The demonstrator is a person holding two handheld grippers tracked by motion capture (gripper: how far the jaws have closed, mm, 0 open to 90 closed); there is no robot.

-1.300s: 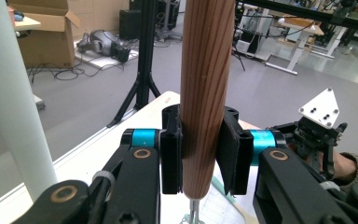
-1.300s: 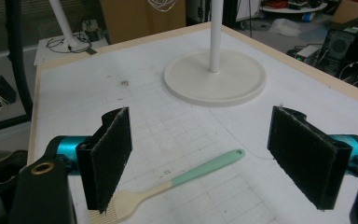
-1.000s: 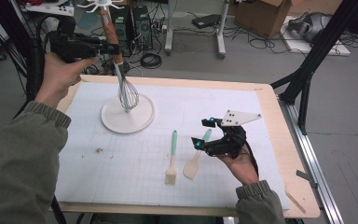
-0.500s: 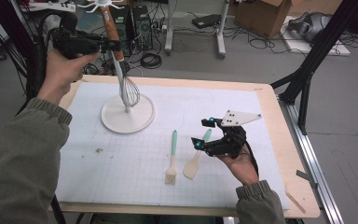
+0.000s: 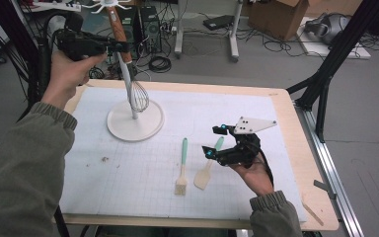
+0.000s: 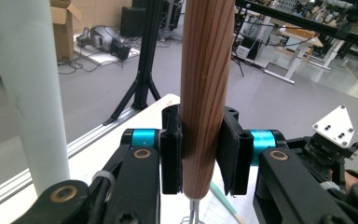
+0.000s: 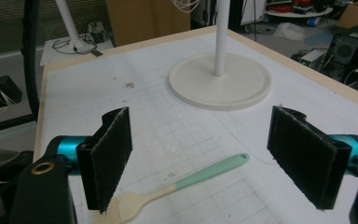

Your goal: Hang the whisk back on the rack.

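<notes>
1. Whisk (image 5: 128, 74), the thing being handled, hangs upright in the left gripper (image 5: 109, 45), raised beside the white pole of the rack (image 5: 134, 121) at the far left of the mat (image 5: 256, 123). Its wire head sits just above the rack's round base.
2. Left gripper's jaws are pinched on the wooden handle; in the left gripper view the 2 pads clamp the handle's lower end squarely.
3. Right gripper (image 5: 216, 141) rests low at the near right with its jaws spread and nothing between them, just beside the silicone spatula (image 5: 206, 170) and the pastry brush (image 5: 182, 167).
4. To do this step well, I judge the whisk should be kept vertical and clear of the pole, the grip firm, and the handle's top guided up toward the hooks at the rack's crown.
5. Whisk details: a brown, straight-grained wooden handle, a short metal neck, and a balloon of thin steel wires.
</notes>
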